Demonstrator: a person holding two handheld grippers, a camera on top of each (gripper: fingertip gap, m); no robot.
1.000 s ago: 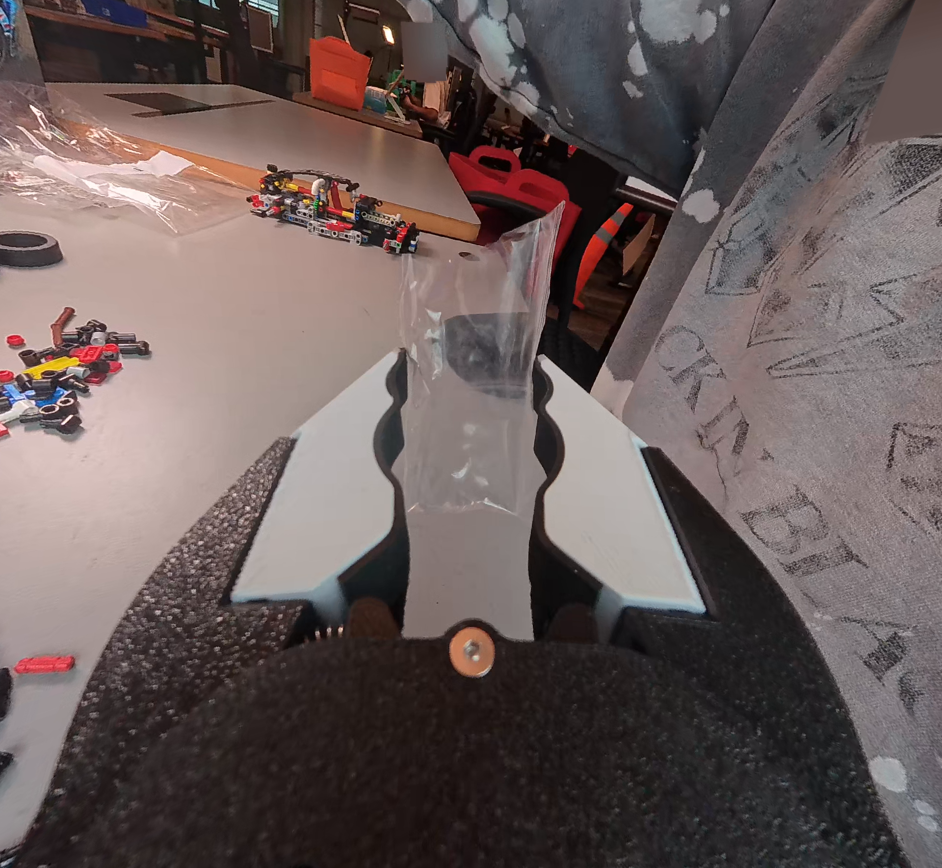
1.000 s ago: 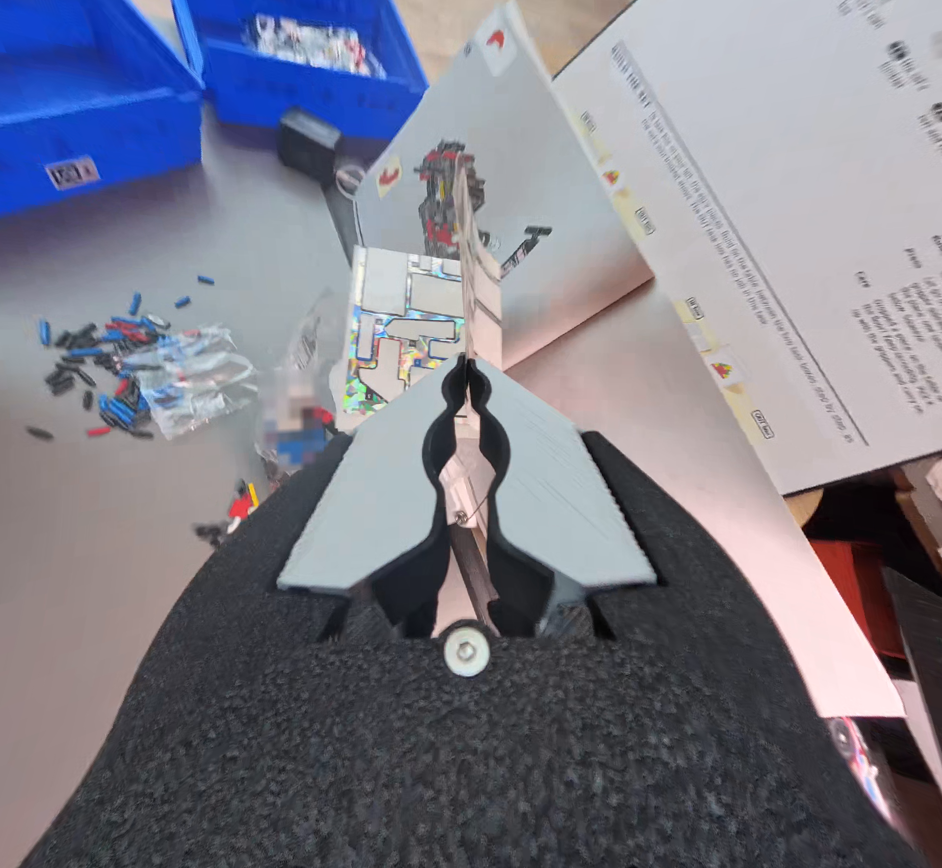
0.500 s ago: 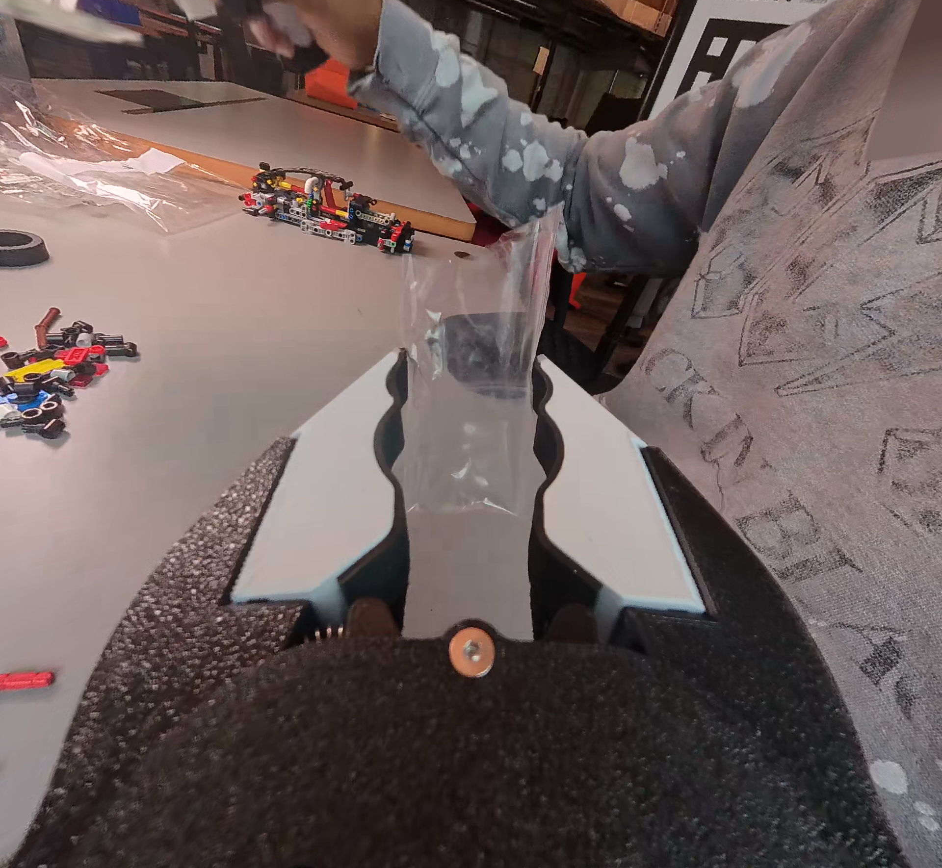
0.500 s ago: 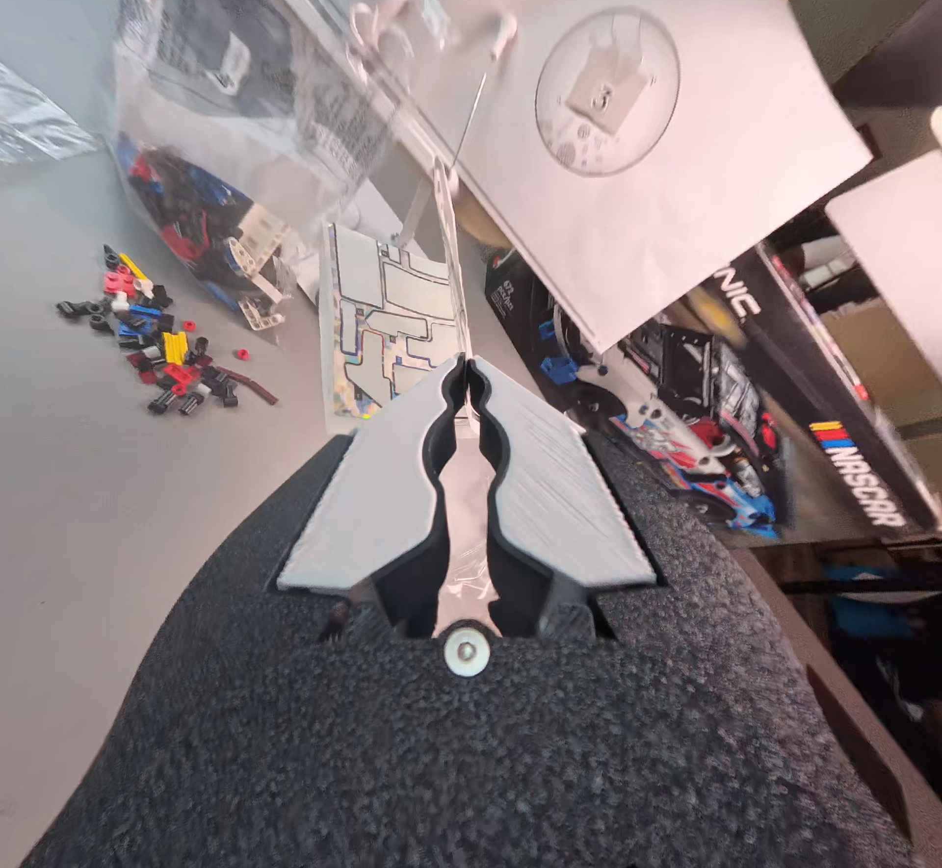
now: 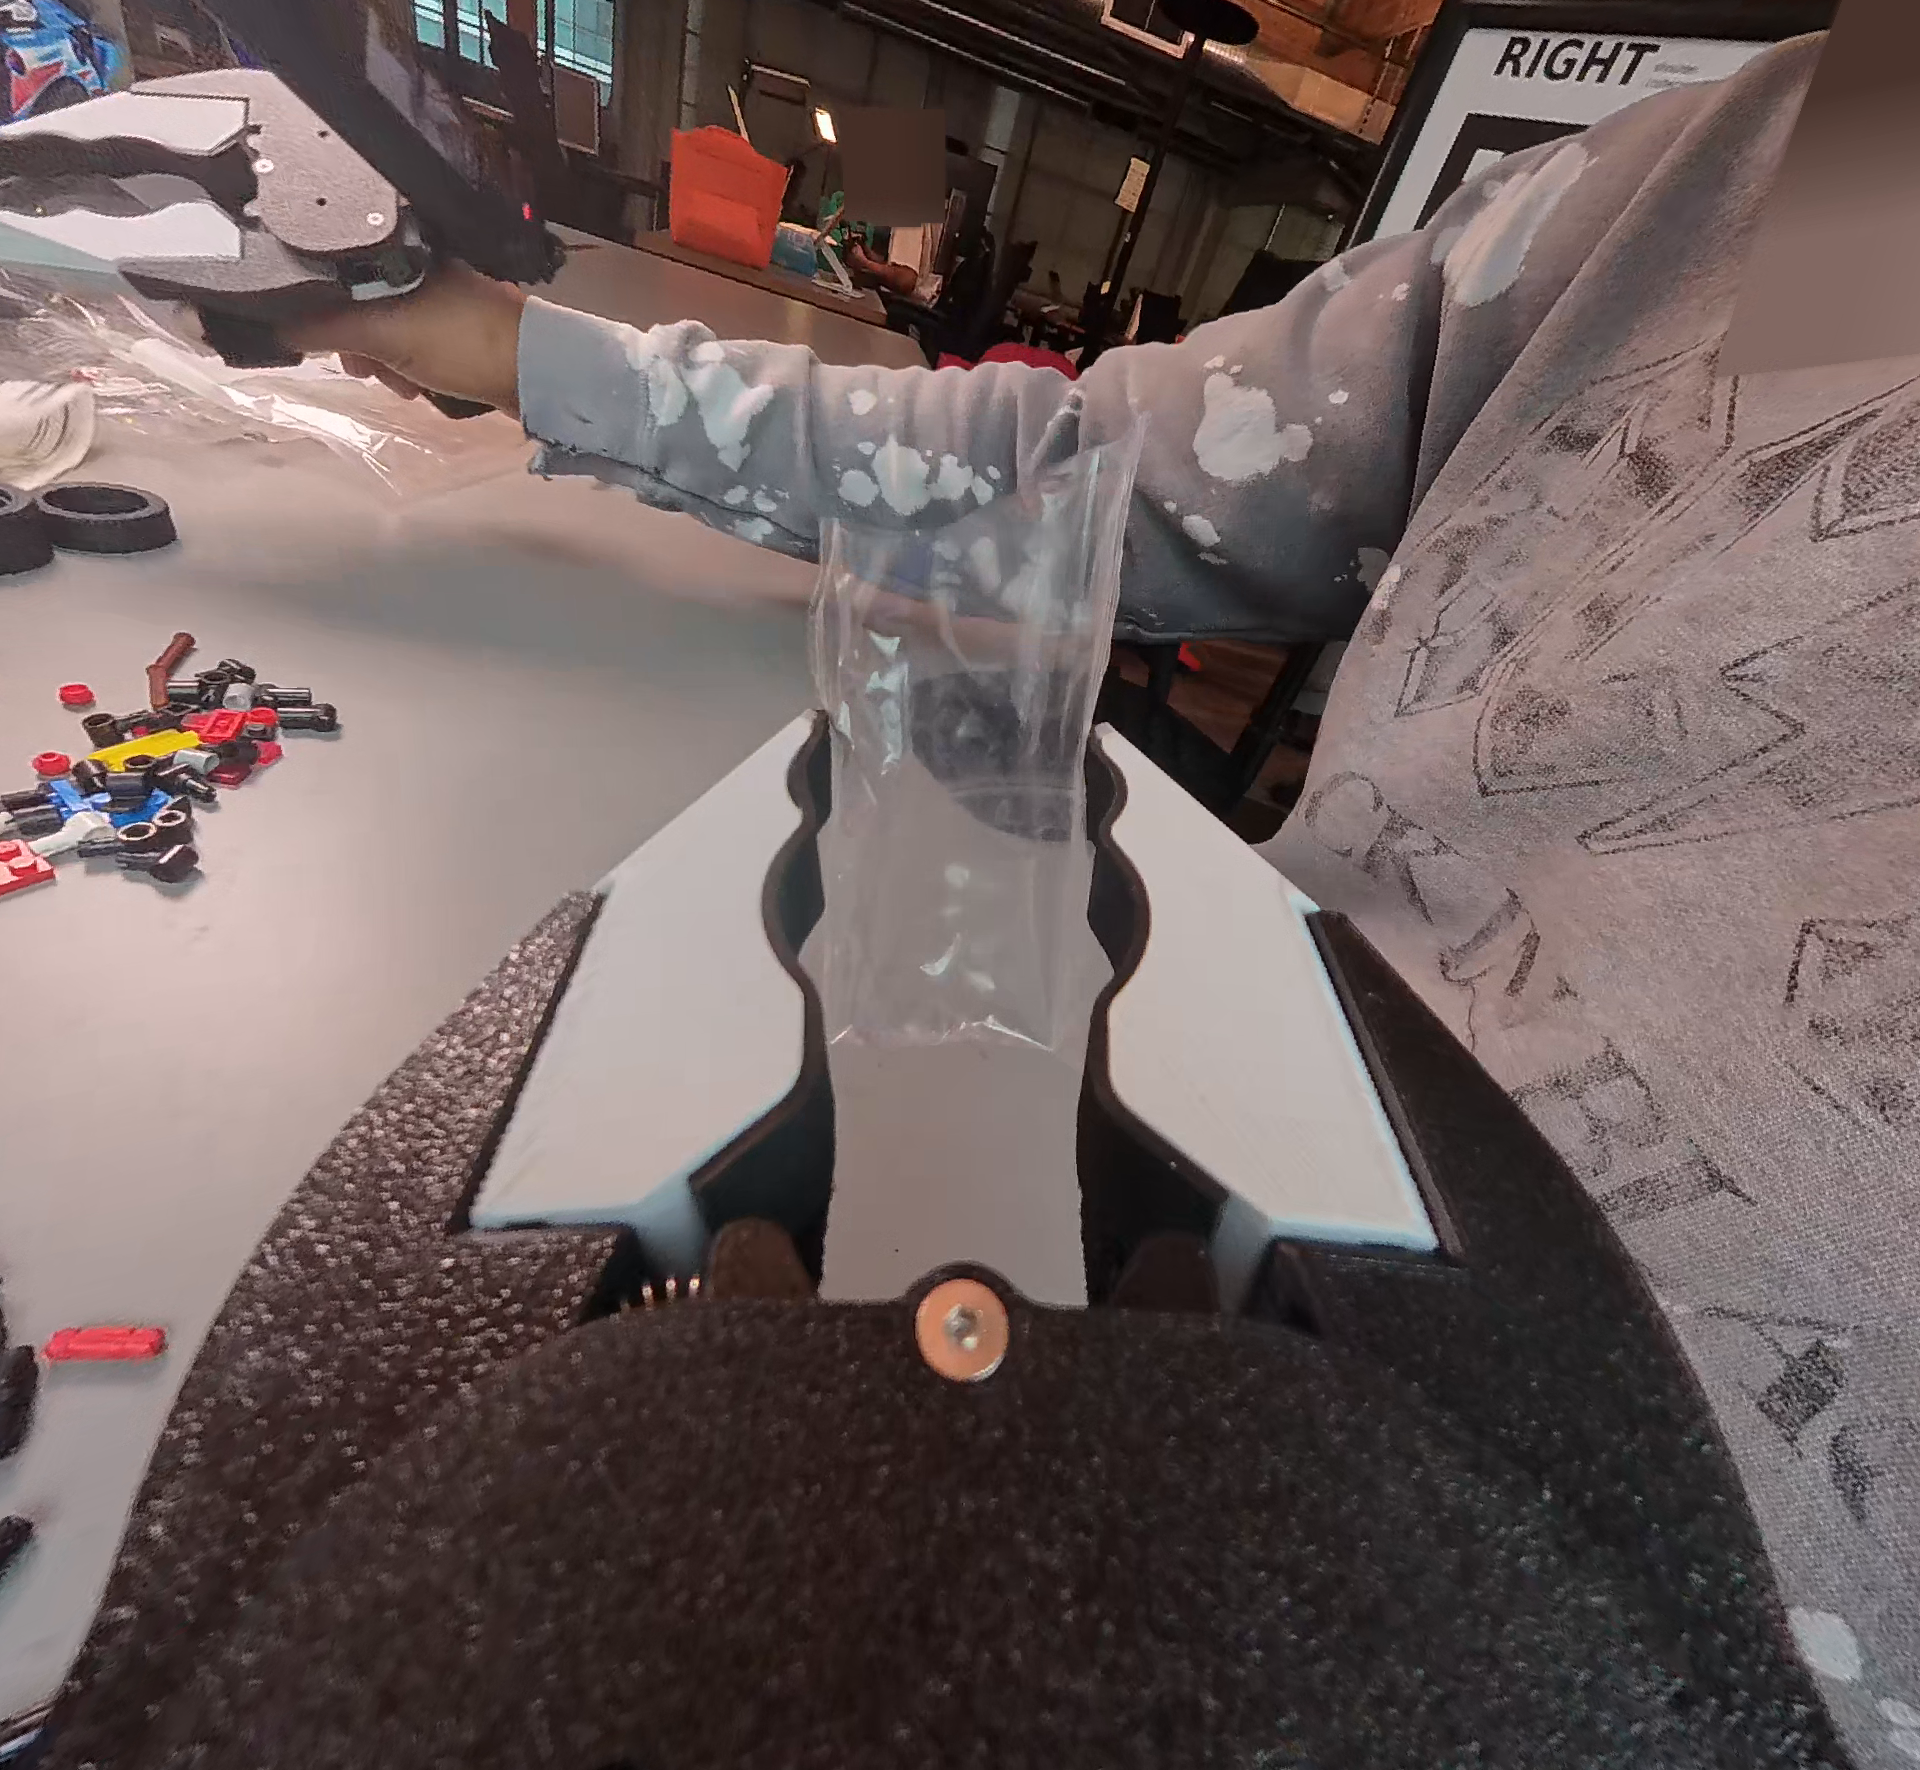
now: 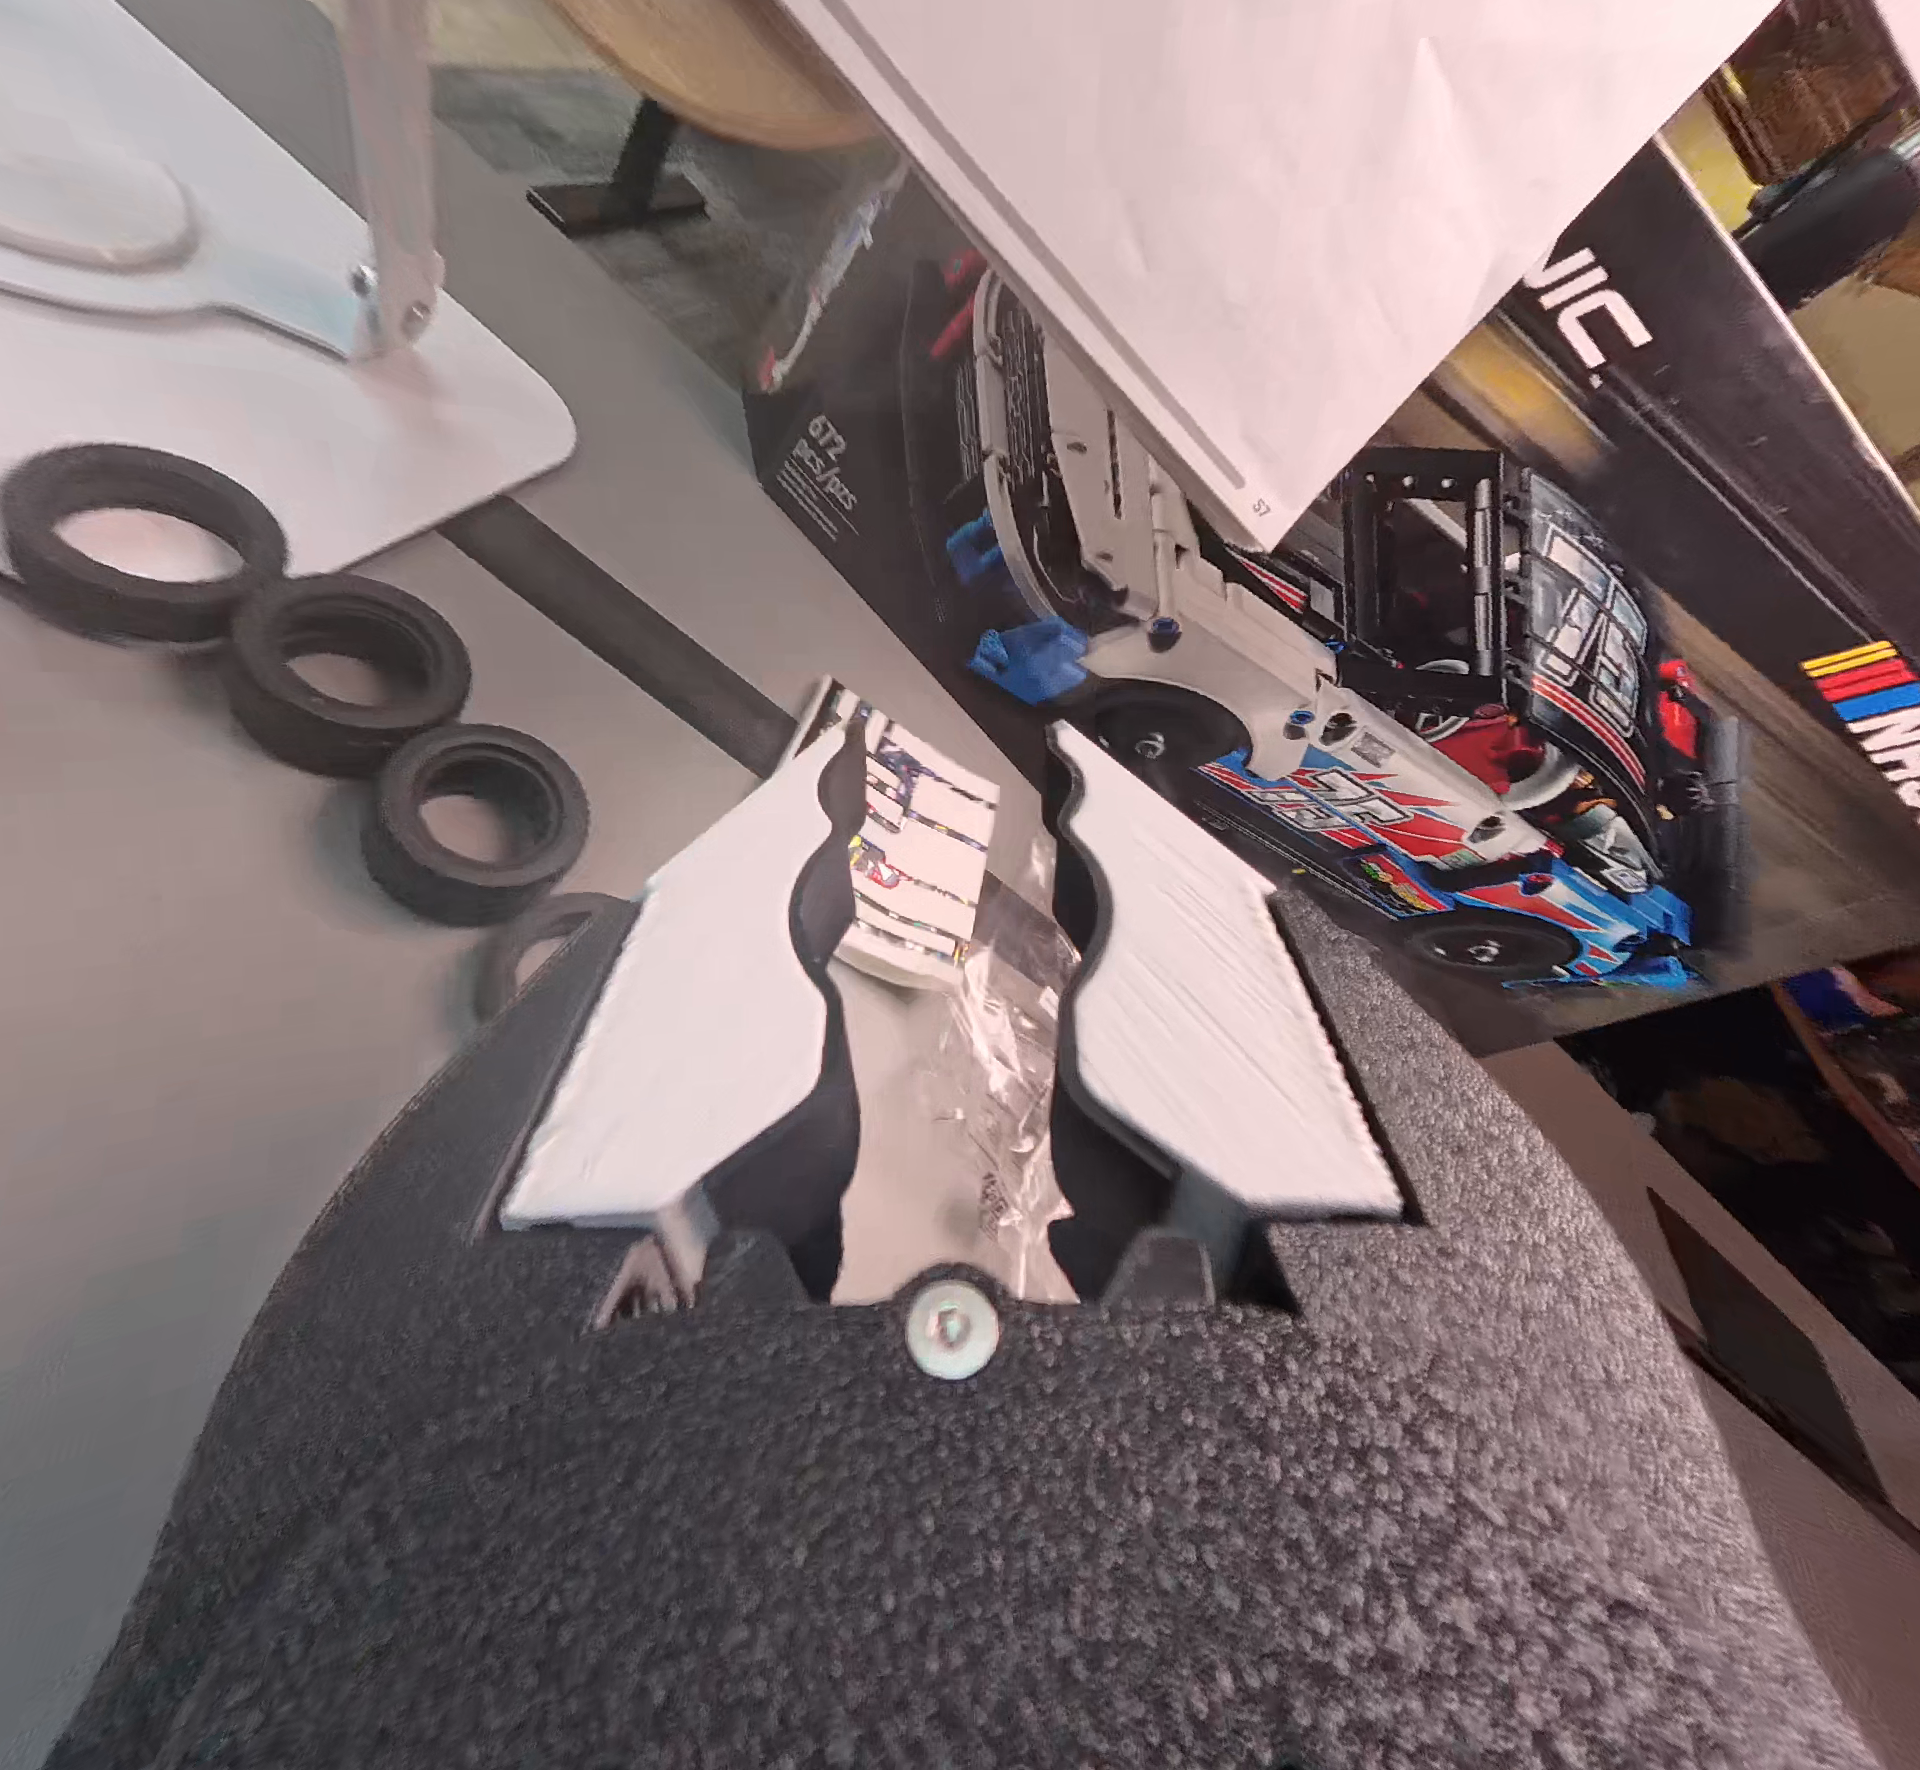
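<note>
the left gripper (image 5: 961,744) holds a clear plastic bag (image 5: 961,764) with a dark part inside, pinched between jaws set apart by the bag's width, above the grey table (image 5: 436,640) near loose coloured bricks (image 5: 145,764). the right gripper (image 6: 940,759) stands open, gripping nothing, over a sticker sheet (image 6: 920,863) and crumpled plastic lying on the table, with black tyres (image 6: 348,650) to its left and a race-car box (image 6: 1455,733) beyond.

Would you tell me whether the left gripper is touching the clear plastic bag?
Touching: the left wrist view shows the clear plastic bag standing between the left gripper fingers, both edges against them.
</note>
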